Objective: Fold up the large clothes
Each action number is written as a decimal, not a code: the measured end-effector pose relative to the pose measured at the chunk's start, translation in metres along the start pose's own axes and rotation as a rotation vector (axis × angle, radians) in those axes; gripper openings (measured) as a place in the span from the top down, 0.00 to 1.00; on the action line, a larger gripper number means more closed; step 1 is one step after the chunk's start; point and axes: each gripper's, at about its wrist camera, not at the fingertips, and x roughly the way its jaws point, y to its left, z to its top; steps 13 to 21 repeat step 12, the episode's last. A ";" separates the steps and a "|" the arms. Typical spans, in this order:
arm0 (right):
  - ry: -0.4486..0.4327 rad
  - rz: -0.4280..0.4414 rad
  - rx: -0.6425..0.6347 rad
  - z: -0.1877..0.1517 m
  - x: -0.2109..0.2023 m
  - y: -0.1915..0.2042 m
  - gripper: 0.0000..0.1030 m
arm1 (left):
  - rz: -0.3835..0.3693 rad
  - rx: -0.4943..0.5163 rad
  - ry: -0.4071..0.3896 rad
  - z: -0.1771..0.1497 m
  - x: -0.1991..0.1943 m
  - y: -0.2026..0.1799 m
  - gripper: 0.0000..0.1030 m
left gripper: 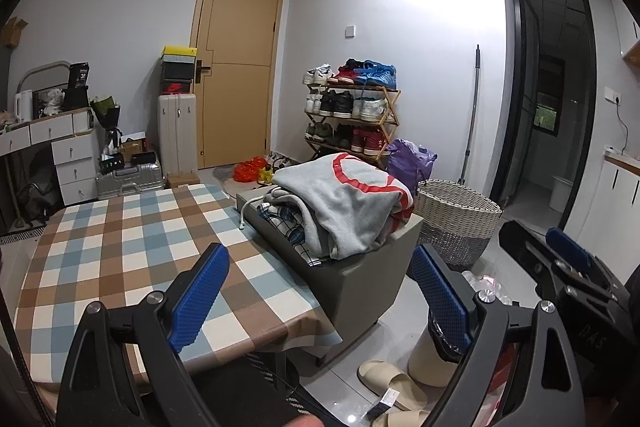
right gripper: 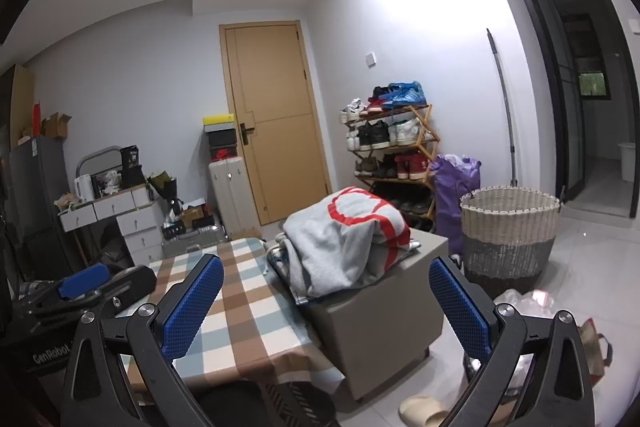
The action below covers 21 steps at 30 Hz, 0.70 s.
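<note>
Nearest, left gripper [left gripper: 320, 291] spread wide with nothing between the blue pads, held over the near edge of the table [left gripper: 100, 259]. Right gripper [right gripper: 326, 301] likewise gaping and bare, level with the table's corner. Checked tablecloth flat, with no garment lying on it in either view. Just beyond, touching the table's right side, a grey box [left gripper: 372, 275] bearing a heap of clothes [left gripper: 340, 211]: a grey sweatshirt with red marking on top, draped loosely and bunched rather than squared, a checked piece under it. Further right, a woven basket [left gripper: 460, 219] on the floor, contents hidden. Hard to judge progress: fits either a pile waiting for folding or one roughly stacked afterwards, though looking more rumpled than neatly folded.
</note>
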 end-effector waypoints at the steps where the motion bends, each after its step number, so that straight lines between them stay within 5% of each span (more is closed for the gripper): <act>1: -0.001 -0.004 0.000 0.000 0.000 0.000 0.00 | -0.002 0.001 0.003 0.000 0.001 0.000 0.12; 21: -0.014 -0.038 0.039 -0.005 0.004 -0.009 0.00 | -0.003 -0.043 0.015 -0.004 0.006 0.009 0.12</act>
